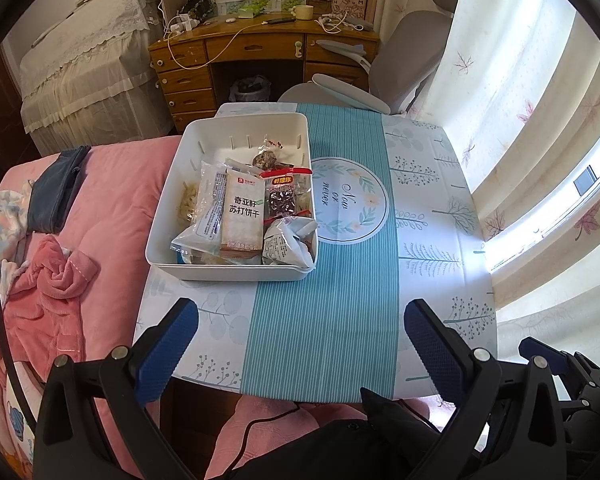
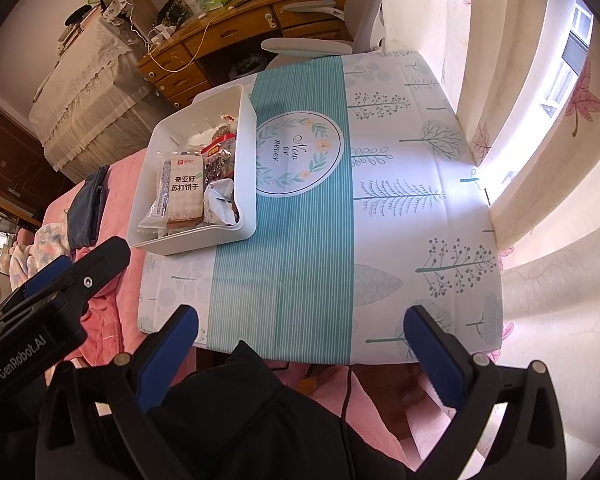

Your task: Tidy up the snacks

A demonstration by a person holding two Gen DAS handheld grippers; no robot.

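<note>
A white bin (image 1: 168,208) (image 2: 246,128) stands on the left side of the table and holds several snack packets. A white cracker pack (image 1: 242,212) (image 2: 184,192) lies in the middle of it, a red-topped clear bag of dark snacks (image 1: 287,196) (image 2: 219,160) to its right, and a crumpled white pouch (image 1: 288,240) (image 2: 220,200) at the near right corner. My left gripper (image 1: 300,344) is open, held above the table's near edge with nothing between its blue pads. My right gripper (image 2: 300,344) is open too, empty, over the near edge further right.
The table (image 1: 420,208) (image 2: 400,240) wears a teal-striped cloth with tree prints. A pink-quilted bed (image 1: 108,208) with clothes lies left. A grey chair (image 1: 400,60) and wooden desk (image 1: 240,44) stand beyond. Curtains (image 1: 520,100) hang at right. The left gripper body (image 2: 52,296) shows at left.
</note>
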